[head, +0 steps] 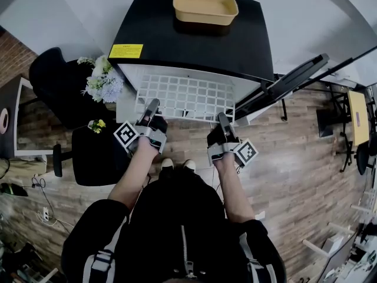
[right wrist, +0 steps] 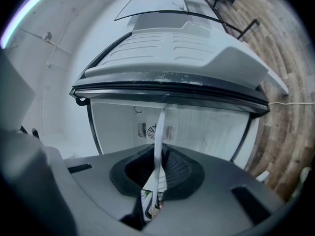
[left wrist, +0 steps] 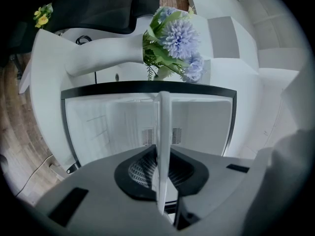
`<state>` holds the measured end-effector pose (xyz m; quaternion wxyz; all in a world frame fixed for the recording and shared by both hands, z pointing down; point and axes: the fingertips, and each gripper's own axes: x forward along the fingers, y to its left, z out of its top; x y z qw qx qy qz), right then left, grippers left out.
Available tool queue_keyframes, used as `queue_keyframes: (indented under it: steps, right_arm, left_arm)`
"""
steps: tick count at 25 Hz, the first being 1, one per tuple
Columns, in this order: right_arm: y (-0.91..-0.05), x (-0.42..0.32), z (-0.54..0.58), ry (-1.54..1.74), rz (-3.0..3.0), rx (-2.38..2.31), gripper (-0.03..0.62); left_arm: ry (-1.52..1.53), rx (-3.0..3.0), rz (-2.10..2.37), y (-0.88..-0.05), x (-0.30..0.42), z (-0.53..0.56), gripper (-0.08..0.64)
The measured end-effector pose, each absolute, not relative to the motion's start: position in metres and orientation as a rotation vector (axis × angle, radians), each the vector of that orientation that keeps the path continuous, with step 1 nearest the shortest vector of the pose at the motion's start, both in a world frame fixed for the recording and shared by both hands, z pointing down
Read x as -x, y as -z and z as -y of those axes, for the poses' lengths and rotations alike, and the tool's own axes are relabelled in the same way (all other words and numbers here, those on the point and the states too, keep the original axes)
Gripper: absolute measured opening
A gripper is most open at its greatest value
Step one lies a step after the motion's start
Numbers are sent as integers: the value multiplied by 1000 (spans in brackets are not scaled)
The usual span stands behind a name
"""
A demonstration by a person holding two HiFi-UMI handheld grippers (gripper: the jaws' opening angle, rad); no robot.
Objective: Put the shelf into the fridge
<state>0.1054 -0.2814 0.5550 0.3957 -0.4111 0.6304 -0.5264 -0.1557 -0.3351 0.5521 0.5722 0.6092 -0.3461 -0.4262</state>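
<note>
Shelf (head: pixel 185 96), a white wire grid, juts level from the open fridge (head: pixel 153 28), its near edge clamped by the left hand-held gripper (head: pixel 151 108) and right hand-held gripper (head: pixel 223 120); insertion seems under way, calling for a straight, even push inward

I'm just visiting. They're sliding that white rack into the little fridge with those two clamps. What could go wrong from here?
1. The left gripper and right gripper pinch only the near edge of the shelf, so its far end might sag or slip.
2. The open door stands close on the right, and a shelf corner could catch on it.
3. A bump to the fridge might jolt the yellow tray on top.
</note>
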Motion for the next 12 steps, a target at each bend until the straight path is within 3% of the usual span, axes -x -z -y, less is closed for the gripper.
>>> queue_keyframes:
  steps: [12]
  right_arm:
    - [-555, -100, 263, 1317, -1696, 1046, 35]
  left_arm:
    - [978, -1461, 799, -555, 158, 304, 44]
